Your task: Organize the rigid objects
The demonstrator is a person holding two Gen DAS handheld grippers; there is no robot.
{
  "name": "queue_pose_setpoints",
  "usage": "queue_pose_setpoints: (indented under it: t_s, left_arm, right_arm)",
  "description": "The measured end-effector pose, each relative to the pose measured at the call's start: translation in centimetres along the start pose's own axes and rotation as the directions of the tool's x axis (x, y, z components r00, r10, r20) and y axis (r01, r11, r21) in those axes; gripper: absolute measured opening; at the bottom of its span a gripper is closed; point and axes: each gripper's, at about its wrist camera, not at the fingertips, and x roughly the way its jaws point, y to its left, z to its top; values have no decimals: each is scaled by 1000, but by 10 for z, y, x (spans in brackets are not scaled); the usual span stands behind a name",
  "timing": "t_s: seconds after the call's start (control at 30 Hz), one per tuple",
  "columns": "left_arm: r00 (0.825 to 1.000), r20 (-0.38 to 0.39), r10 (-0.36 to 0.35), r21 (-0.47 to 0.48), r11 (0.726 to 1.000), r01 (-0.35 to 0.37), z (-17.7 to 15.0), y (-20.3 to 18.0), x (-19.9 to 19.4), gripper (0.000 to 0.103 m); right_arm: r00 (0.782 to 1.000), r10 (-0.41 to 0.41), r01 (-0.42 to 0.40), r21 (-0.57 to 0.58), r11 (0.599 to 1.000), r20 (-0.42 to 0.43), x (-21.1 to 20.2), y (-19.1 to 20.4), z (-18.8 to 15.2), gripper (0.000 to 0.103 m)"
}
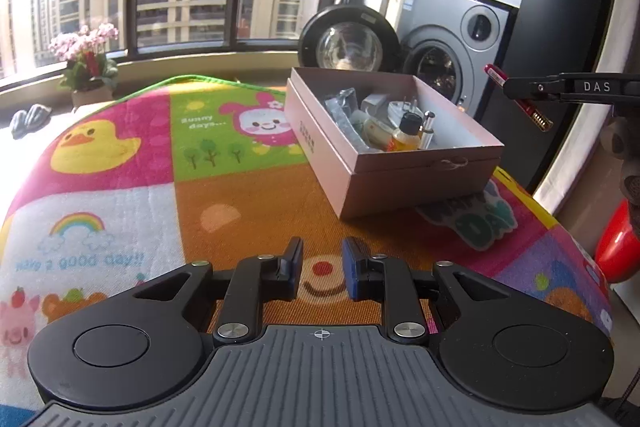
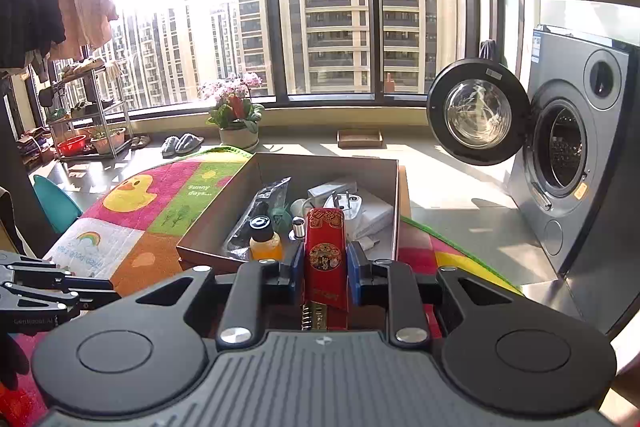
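Note:
My right gripper (image 2: 323, 259) is shut on a red rectangular case with gold patterns (image 2: 325, 259), held in the air just in front of the open pink box (image 2: 224, 211). The left wrist view shows that case (image 1: 520, 99) in the right gripper (image 1: 516, 89) at the far right, above and beside the pink box (image 1: 400, 179). The box holds a small orange bottle (image 2: 265, 241), a white plug adapter (image 2: 348, 205), a clear plastic bag (image 2: 260, 215) and other small items. My left gripper (image 1: 322, 265) is open and empty, low over the colourful mat (image 1: 120, 195).
A washing machine (image 2: 576, 163) with its round door (image 2: 478, 111) swung open stands to the right. A flower pot (image 2: 236, 119) and slippers (image 2: 182, 143) sit by the window. A shelf rack (image 2: 88, 107) stands far left. The mat covers a round table.

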Motion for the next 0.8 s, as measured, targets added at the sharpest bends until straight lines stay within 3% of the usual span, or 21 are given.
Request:
queue_pose_setpoints:
  t_s: [0.13,0.17,0.2,0.23,0.33,0.43,0.5,0.57,0.63,0.7,0.8]
  left_arm:
    - [999,-8,32,-12,999,-32,0,4,11,24]
    - [998,-18,64,-1,998,-64,-3,5,14,25]
    - [995,-26,96,9,995,-96,-5,6,17,26]
    - [989,-37,146,25,989,-145,-9,9,20,26]
    - [978,-81,191,17,982,-190,-20,20,26,26]
    - [979,-58,193,24,981,-192,-24,18,25,26]
    - [983,-58,172,34,985,-171,-23,10,28,34]
    - [988,-61,140,62,989,-136,-23,0,33,59]
    - [988,-58,141,106,985,-134,-26,-16,41,75]
    - [989,-48,141,81,987,-137,-25,-22,45,79]
    - [988,-51,149,38,988,-147,-23,-29,53,95]
  right_arm:
    - [995,35,-34,-13,999,90,31,9,58,25]
    - [994,30,-27,-29,999,101,42,13,68,41]
    - [995,-15,19,-33,999,97,54,18,77,65]
    - [994,-54,57,-25,998,95,61,21,78,71]
    - [998,-43,43,-6,999,47,65,23,63,73]
    - [1000,-29,29,1,1000,0,52,22,22,74]
    - [999,-41,41,-5,999,-27,45,26,-1,76]
    - [997,-38,37,-13,999,-72,39,30,-30,78]
    - [992,-33,30,-19,999,-125,40,34,-52,81]
    - [983,-36,34,-16,999,-182,46,37,-70,81]
    - [968,-41,49,26,998,-249,60,38,-87,82]
